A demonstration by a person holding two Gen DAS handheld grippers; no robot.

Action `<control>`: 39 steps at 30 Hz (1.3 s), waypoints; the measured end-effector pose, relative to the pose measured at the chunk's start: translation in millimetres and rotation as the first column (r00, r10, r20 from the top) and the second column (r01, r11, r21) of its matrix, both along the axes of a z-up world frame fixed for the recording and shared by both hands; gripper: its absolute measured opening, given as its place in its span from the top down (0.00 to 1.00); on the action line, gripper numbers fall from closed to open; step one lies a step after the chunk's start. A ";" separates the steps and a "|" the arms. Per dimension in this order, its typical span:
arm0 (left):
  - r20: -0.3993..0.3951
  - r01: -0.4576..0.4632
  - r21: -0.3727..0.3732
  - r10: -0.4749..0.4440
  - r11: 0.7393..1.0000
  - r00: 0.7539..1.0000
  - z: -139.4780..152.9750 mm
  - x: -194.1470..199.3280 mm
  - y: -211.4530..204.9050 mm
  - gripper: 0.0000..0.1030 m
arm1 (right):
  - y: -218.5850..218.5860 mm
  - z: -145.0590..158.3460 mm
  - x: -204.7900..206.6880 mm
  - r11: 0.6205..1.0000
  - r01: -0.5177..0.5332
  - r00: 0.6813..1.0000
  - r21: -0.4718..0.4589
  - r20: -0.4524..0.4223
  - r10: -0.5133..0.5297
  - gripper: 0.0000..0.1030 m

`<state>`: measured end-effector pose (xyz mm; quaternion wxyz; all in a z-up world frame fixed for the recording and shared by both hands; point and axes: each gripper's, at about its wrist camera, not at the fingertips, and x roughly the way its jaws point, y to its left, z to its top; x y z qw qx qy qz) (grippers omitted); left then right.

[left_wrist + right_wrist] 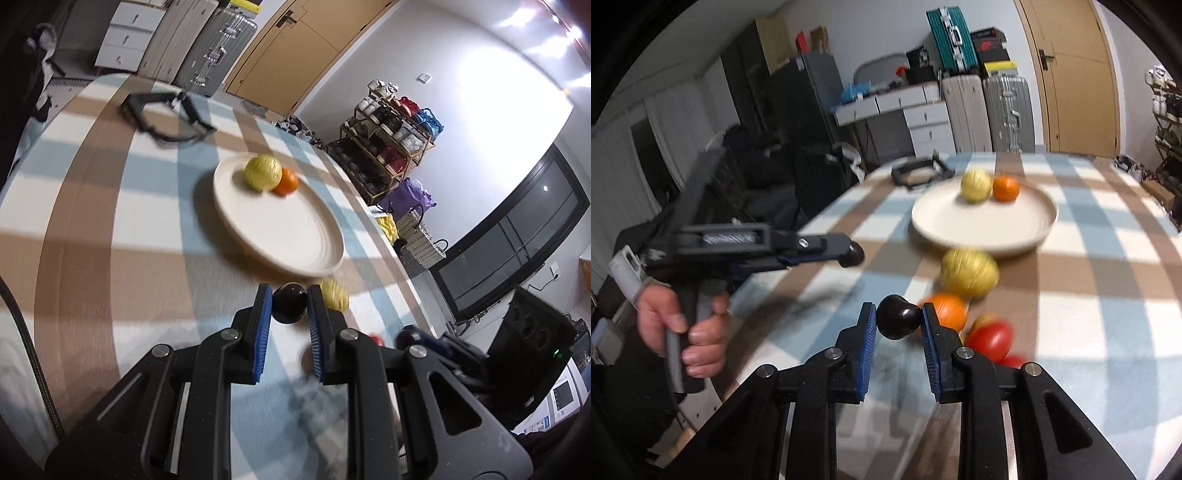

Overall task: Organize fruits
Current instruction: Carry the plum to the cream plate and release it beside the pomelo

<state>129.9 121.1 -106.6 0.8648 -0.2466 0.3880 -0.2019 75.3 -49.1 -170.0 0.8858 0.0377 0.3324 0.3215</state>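
Left gripper (286, 301): I see its jaws clamped on a small dark fruit (290, 302), held at the pad tips, near the plate's near rim.
Right gripper (898, 321): my jaws are pinched on a second dark fruit (898, 320), also at the very tips.
Slip risk: I judge both round, glossy fruits could squirt out, since only the pad ends hold them.
Knock risk: carrying across, I could nudge the loose fruit just beyond and set it rolling toward the table edge.
Loose on cloth: one yellow fruit (968, 272), one orange (947, 310), two red fruits (991, 338), blurred.
Plate (975, 230): far, holding one yellow (976, 184), one orange (1005, 188).
Dark fruits: two, both held.
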 end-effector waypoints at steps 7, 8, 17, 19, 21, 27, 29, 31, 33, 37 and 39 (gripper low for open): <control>0.022 0.006 0.047 -0.007 0.999 1.000 19.1 58.2 -12.2 0.84 | -26.1 41.7 48.8 0.999 0.016 1.000 0.048 0.018 -0.017 0.76; 0.020 0.004 0.055 -0.005 0.998 1.000 20.1 68.3 -13.9 0.84 | -29.3 45.3 59.5 0.998 0.016 1.000 0.059 0.009 -0.017 0.76; -0.022 -0.001 0.108 0.003 0.994 1.000 13.8 150.4 -16.7 0.84 | -24.5 44.1 158.8 0.998 -0.006 0.994 0.066 -0.112 0.013 0.76; -0.030 0.001 0.121 0.003 0.993 1.000 9.5 165.3 -16.0 0.84 | -13.2 31.9 175.9 0.998 -0.025 0.986 0.064 -0.162 0.035 0.76; -0.046 0.006 0.125 0.000 0.992 0.999 3.6 177.9 -15.4 0.84 | 1.0 20.4 189.2 0.997 -0.053 0.978 0.060 -0.198 0.064 0.76; -0.080 0.030 0.124 -0.020 0.992 0.997 -12.7 209.0 -16.6 0.84 | 40.8 -4.6 216.7 0.992 -0.117 0.953 0.038 -0.277 0.123 0.76; -0.089 0.034 0.116 -0.024 0.993 0.996 -16.9 217.0 -16.2 0.84 | 49.9 -11.9 226.7 0.992 -0.121 0.942 0.026 -0.311 0.124 0.76; -0.095 0.035 0.105 -0.025 0.994 0.995 -19.4 224.7 -14.6 0.84 | 56.7 -19.1 235.8 0.992 -0.122 0.931 0.024 -0.344 0.123 0.76; -0.101 0.033 0.094 -0.023 0.995 0.995 -21.6 229.6 -11.8 0.84 | 60.9 -23.1 242.3 0.992 -0.120 0.925 0.032 -0.360 0.123 0.76; -0.102 0.029 0.082 -0.021 0.996 0.995 -22.6 232.9 -10.3 0.84 | 67.2 -23.9 251.6 0.992 -0.118 0.923 0.048 -0.362 0.127 0.76; -0.115 0.020 0.061 -0.013 0.998 0.993 -24.2 233.2 -7.9 0.84 | 70.0 -23.6 255.7 0.994 -0.102 0.923 0.046 -0.368 0.112 0.75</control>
